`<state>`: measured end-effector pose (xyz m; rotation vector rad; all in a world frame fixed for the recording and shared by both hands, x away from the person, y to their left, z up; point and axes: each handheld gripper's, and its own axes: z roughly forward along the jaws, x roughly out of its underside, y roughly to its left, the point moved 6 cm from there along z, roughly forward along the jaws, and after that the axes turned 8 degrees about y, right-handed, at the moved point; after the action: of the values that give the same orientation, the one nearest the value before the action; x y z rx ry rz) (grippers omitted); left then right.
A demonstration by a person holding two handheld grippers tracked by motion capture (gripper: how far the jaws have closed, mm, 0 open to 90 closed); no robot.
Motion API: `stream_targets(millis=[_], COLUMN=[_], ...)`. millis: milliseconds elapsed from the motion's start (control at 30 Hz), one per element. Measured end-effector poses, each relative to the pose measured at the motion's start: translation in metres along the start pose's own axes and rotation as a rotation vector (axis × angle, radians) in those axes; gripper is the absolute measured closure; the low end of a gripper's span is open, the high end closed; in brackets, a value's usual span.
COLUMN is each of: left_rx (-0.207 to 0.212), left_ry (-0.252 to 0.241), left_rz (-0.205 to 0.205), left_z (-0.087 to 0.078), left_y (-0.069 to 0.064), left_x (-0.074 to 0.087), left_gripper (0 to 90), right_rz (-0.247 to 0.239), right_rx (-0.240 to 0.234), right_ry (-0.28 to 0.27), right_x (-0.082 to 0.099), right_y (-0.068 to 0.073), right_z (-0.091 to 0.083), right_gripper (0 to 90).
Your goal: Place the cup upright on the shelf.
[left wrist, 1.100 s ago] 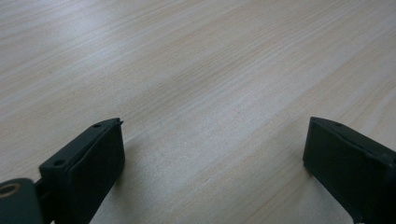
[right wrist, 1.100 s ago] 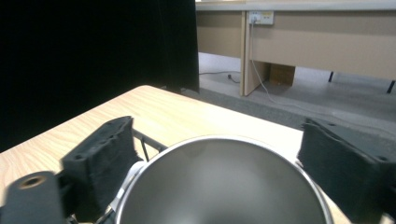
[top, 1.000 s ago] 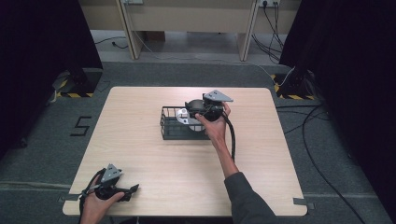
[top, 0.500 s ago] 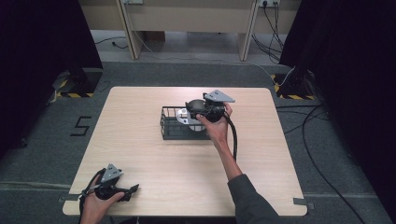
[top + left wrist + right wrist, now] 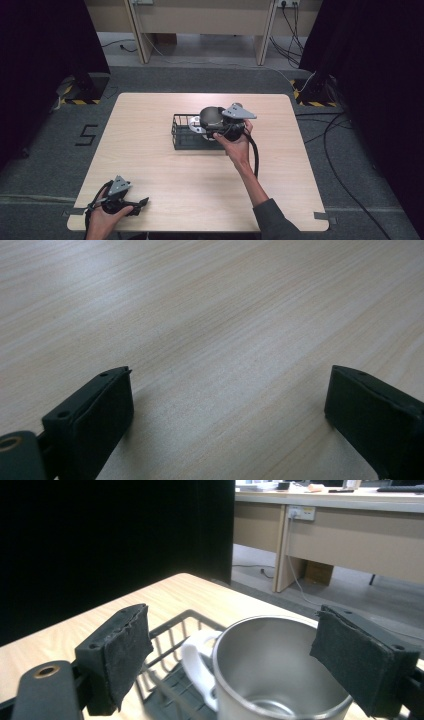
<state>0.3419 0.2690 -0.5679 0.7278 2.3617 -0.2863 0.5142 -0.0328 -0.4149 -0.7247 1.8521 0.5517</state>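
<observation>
Mug [image 5: 280,665] stands upright inside the wire basket [image 5: 175,630] near the middle of the surface [image 5: 150,165], white handle turned left in the right gripper view. Judging by this, either placing is done and only withdrawal is left, or a pick-up is not yet begun. The right tool [image 5: 230,655] hovers level over the basket's right end, released, its jaws wide on either side of the mug's rim with no pad clearly pressing. The left tool [image 5: 142,202] rests at the near left corner, released too, over bare wood.
</observation>
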Motion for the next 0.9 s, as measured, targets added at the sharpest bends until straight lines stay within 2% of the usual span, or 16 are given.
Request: stream_targets(millis=[433, 900], left_rx=[0.0, -0.001], left_ry=[-0.002, -0.001], left_rz=[-0.002, 0.001], left_z=[0.0, 0.0], left_y=[0.0, 0.0], left_x=[0.0, 0.0], left_gripper=[4.7, 4.7], right_rz=[-0.026, -0.025], right_rx=[-0.058, -0.085], right_ry=[0.026, 0.056], right_x=[0.022, 0.048], right_y=[0.024, 0.038], right_z=[-0.024, -0.038], right_gripper=[15.2, 15.2])
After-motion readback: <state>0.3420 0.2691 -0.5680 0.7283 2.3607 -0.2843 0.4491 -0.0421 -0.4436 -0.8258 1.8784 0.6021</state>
